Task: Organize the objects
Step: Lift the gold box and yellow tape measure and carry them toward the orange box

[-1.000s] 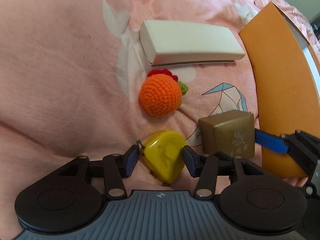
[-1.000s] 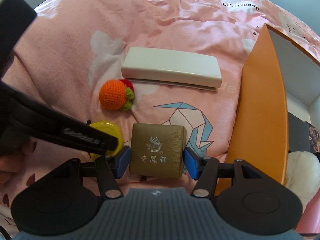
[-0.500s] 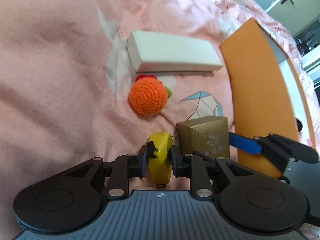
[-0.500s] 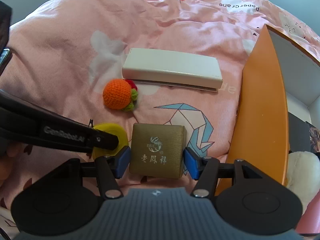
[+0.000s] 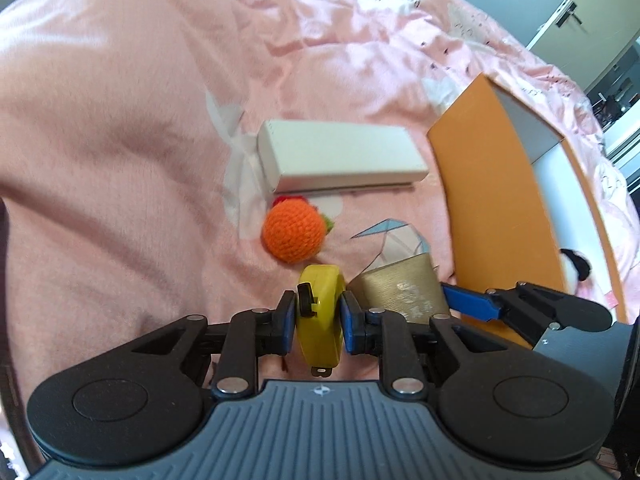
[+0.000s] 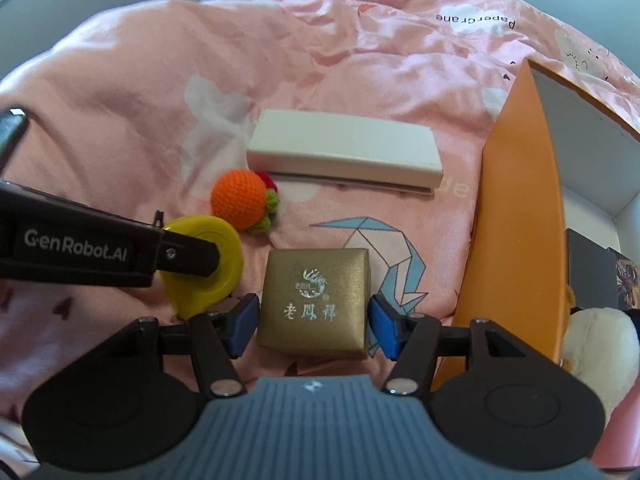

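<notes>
My left gripper (image 5: 319, 320) is shut on a yellow tape measure (image 5: 322, 280), held on edge just above the pink bedspread (image 5: 120, 160). From the right wrist view the tape measure (image 6: 216, 280) hangs from the left gripper's black fingers (image 6: 188, 256). A gold gift box (image 6: 314, 300) with silver characters sits on the bedspread, and my right gripper (image 6: 314, 326) has a blue pad against each of its sides. The gold box (image 5: 400, 292) lies just right of the tape measure.
A crocheted orange toy (image 5: 292, 232) and a long white box (image 5: 340, 152) lie farther back. On the right stands an open orange box (image 6: 520, 200) holding a dark box (image 6: 588, 264). A white plush toy (image 6: 600, 344) lies beside it.
The left gripper closed on the yellow tape measure, turned it on edge and lifted it off the bedspread. The right gripper and gold box stayed put.
</notes>
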A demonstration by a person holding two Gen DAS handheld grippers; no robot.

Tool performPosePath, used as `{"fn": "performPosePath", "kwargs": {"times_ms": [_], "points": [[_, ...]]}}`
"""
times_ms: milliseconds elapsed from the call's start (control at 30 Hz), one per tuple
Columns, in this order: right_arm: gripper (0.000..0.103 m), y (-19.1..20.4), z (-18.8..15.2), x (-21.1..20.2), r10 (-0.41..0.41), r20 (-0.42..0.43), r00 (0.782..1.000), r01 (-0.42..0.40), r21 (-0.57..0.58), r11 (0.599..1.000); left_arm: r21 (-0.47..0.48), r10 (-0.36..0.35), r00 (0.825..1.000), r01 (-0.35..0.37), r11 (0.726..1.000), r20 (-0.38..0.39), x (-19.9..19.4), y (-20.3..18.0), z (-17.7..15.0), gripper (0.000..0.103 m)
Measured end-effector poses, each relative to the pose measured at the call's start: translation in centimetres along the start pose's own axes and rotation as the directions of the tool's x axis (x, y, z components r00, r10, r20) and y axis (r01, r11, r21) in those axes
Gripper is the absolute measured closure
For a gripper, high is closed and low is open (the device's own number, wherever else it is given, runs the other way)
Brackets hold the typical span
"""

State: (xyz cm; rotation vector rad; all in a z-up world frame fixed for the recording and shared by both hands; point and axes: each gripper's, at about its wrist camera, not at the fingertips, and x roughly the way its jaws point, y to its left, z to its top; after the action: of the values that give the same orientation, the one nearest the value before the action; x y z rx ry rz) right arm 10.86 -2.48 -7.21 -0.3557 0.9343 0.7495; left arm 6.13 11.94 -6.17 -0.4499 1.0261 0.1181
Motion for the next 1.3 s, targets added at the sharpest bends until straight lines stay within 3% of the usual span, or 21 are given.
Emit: {"fn": "performPosePath", "kwargs": {"times_ms": [167,200,233,267,367,467,700,867,967,1067,1300], "points": [[0.043,0.1,0.4,-2.7,0.003,0.062,0.998,-0.003,-0.003,1.000,0.001,-0.057,0.998,0.057,0.998,0.039,-2.1,-0.7,0.8,0.078],[0.065,0.0,0.5,-3.5,-0.006,0.084,0.996,0.007,-0.004,1.000,0.001,-0.067,0.997,0.067,0.998,0.046,-2.5,-0.8,1.0,0.078],[0.100,-0.2,0.6,-4.3,-0.010,0.106,0.994,0.010,-0.004,1.000,0.003,-0.077,0.996,0.077,0.997,0.055,-3.0,-1.0,1.2,0.078],[0.102,-0.6,0.9,-5.0,-0.004,0.114,0.994,0.003,0.015,1.000,0.005,-0.089,0.994,0.089,0.996,0.064,-3.4,-1.2,1.4,0.078],[0.102,-2.0,1.3,-7.0,0.008,0.158,0.987,-0.018,0.062,0.998,0.020,-0.131,0.988,0.129,0.991,0.080,-4.3,-2.1,2.1,0.078],[0.101,-2.8,1.4,-7.4,0.023,0.157,0.987,-0.036,0.082,0.996,0.046,-0.120,0.990,0.117,0.992,0.067,-4.1,-3.1,2.6,0.078],[0.094,-1.7,-0.8,-6.2,0.066,0.054,0.996,-0.068,0.043,0.997,0.069,-0.081,0.996,0.082,0.994,-0.029,-2.8,-3.0,0.6,0.078],[0.073,0.2,-1.9,-5.8,0.079,0.024,0.997,-0.078,-0.050,0.996,0.063,-0.036,0.997,0.040,0.997,-0.066,-1.8,-1.8,-0.9,0.078],[0.065,1.8,-2.2,-5.0,0.095,-0.009,0.995,-0.095,-0.115,0.989,0.075,-0.019,0.997,0.025,0.997,-0.077,-1.2,-1.6,-1.6,0.079],[0.061,3.0,-2.6,-3.6,0.064,-0.047,0.997,-0.071,-0.175,0.982,0.073,-0.020,0.996,0.026,0.997,-0.083,-0.9,-1.2,-1.8,0.080],[0.041,4.1,-3.2,-1.4,-0.077,-0.052,0.996,0.059,-0.288,0.956,0.050,-0.026,0.995,0.031,0.998,-0.094,-0.1,-0.2,-2.0,0.080]]}}
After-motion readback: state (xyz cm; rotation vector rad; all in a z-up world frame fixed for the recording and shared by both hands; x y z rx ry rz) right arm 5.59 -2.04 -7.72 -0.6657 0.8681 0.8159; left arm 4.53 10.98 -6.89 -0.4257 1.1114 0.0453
